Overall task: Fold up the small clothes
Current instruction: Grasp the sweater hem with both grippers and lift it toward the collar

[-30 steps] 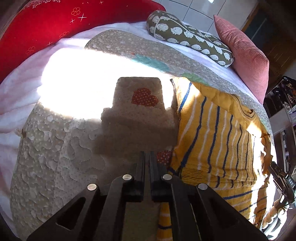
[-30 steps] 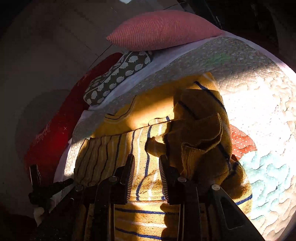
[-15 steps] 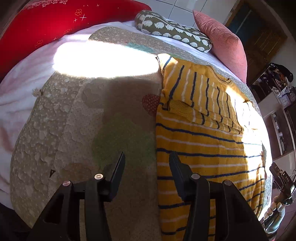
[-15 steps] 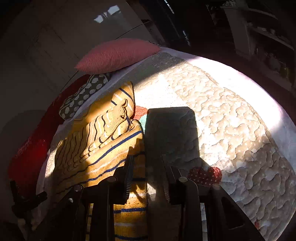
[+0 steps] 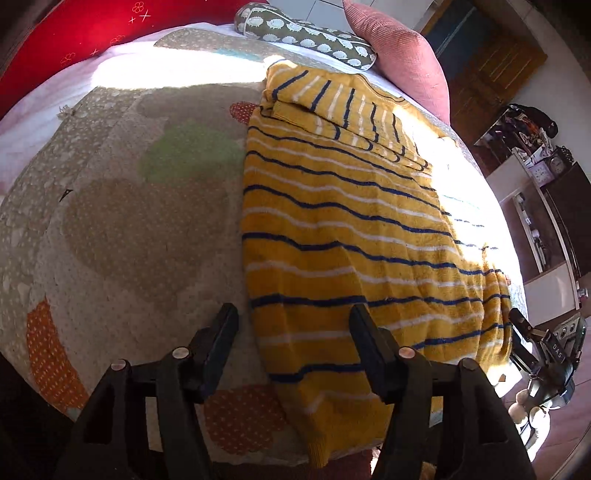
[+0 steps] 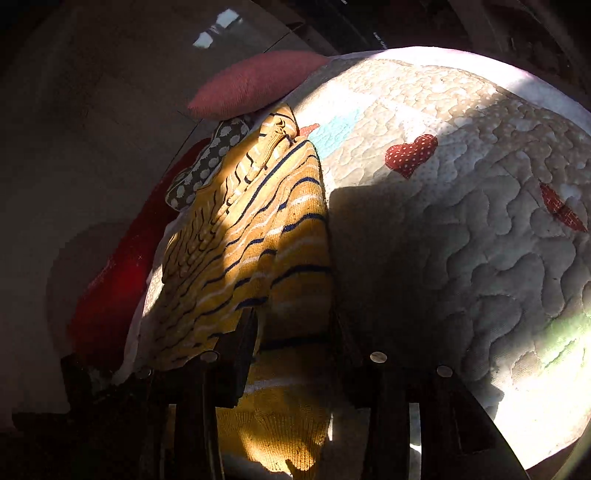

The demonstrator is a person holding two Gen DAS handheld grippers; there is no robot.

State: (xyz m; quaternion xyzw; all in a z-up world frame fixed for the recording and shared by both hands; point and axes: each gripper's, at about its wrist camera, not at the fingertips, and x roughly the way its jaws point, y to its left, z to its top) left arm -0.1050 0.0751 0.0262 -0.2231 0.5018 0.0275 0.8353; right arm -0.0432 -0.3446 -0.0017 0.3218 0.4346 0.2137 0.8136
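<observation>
A yellow sweater with navy and white stripes [image 5: 343, 221] lies flat on the quilted bedspread [image 5: 147, 229], its sleeves folded in across the upper part. My left gripper [image 5: 293, 321] is open, its jaws straddling the sweater's near left hem corner at the bed's front edge. The sweater also shows in the right wrist view [image 6: 258, 236], partly in shadow. My right gripper [image 6: 295, 328] is open, its jaws on either side of the sweater's near right hem edge.
A pink cushion [image 5: 402, 51], a patterned olive bolster [image 5: 306, 33] and a red pillow [image 5: 74, 33] lie at the head of the bed. Shelving and a dark cabinet [image 5: 546, 206] stand to the right. Quilt [image 6: 461, 221] extends right of the sweater.
Both grippers pulled back from the folded sleeves to the sweater's hem. The left gripper went from shut to open. The sleeves now lie folded on the body.
</observation>
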